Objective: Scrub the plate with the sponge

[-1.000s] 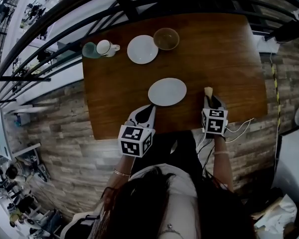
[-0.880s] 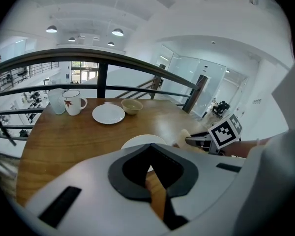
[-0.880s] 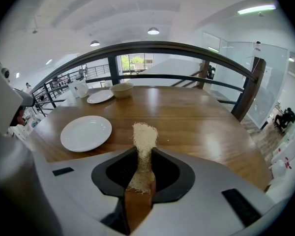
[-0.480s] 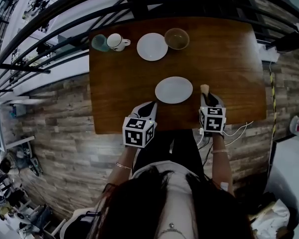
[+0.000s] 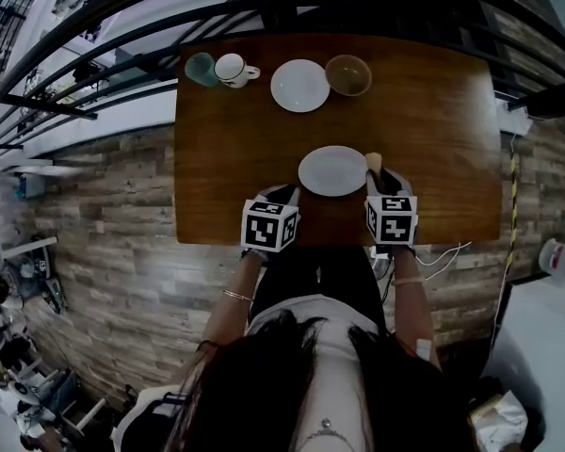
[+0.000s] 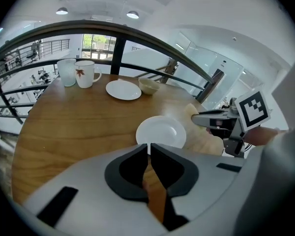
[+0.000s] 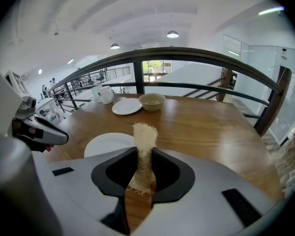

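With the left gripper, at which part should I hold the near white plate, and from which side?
Probably take the near plate by its rim at the near-left edge, coming low from the person's side, one jaw over, one under. It lies flat on the table, so only the rim offers a hold. The shut left gripper is closest there and must open first.

Left gripper (image 5: 284, 194), jaws together and empty; right gripper (image 5: 380, 184), jaws tight on the sponge (image 5: 373, 163)

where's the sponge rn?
The sponge is gripped in the right gripper, sticking out past its fingers. In the head view it sits at the right rim of the nearer plate, by the table's near edge.
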Demonstrator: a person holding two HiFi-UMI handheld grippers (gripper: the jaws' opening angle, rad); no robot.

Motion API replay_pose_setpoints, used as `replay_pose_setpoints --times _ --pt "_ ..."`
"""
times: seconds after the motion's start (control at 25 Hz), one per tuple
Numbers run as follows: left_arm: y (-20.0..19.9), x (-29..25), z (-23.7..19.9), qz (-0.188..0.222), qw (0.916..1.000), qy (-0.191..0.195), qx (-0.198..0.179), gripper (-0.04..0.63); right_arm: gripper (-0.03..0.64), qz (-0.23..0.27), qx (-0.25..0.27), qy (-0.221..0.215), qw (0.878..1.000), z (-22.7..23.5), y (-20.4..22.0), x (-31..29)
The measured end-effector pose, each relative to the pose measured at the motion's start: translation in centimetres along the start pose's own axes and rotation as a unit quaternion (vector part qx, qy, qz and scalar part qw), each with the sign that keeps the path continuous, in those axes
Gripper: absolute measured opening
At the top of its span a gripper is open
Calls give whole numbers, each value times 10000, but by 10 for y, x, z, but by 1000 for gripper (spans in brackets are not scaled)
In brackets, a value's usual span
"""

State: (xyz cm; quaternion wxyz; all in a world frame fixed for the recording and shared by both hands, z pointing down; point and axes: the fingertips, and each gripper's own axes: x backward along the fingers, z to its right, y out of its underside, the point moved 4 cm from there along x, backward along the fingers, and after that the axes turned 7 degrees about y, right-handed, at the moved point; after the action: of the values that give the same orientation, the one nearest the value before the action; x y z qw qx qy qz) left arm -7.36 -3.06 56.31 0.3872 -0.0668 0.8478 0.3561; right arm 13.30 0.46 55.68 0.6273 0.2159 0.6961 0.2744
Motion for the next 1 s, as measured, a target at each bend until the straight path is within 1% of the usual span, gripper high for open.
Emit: replay_pose_setpoints --times 0.16,0.2,0.28,0.52,0.68,0.8,0.92,1.0 --pt "-3 -13 -7 -172 9997 -106 154 11 103 -75 135 -205 9997 -8 -7 -10" --pt "-3 -15 -9 -219 9995 -103 203 19 103 -116 169 -261 9994 -10 -8 -13" --pt "-4 -21 -10 -312 9990 -43 315 71 103 -212 226 -366 9988 -14 -9 -19" --pt "-5 -38 -14 -518 9967 -53 617 105 103 -454 340 -626 9964 -20 -13 -36" --pt "-9 -43 -17 -682 9936 -150 886 137 103 -609 395 -715 9948 -20 -14 -45" --pt "-9 -50 -17 -836 9908 -156 1053 138 104 -745 465 -779 9931 -19 -15 -49" --pt "-5 -59 -16 -1090 9861 -175 1240 138 103 -889 522 -838 9911 -19 -14 -53" --pt "0 -64 -16 -1188 9836 -163 1350 141 103 -937 543 -865 9904 -21 -12 -56"
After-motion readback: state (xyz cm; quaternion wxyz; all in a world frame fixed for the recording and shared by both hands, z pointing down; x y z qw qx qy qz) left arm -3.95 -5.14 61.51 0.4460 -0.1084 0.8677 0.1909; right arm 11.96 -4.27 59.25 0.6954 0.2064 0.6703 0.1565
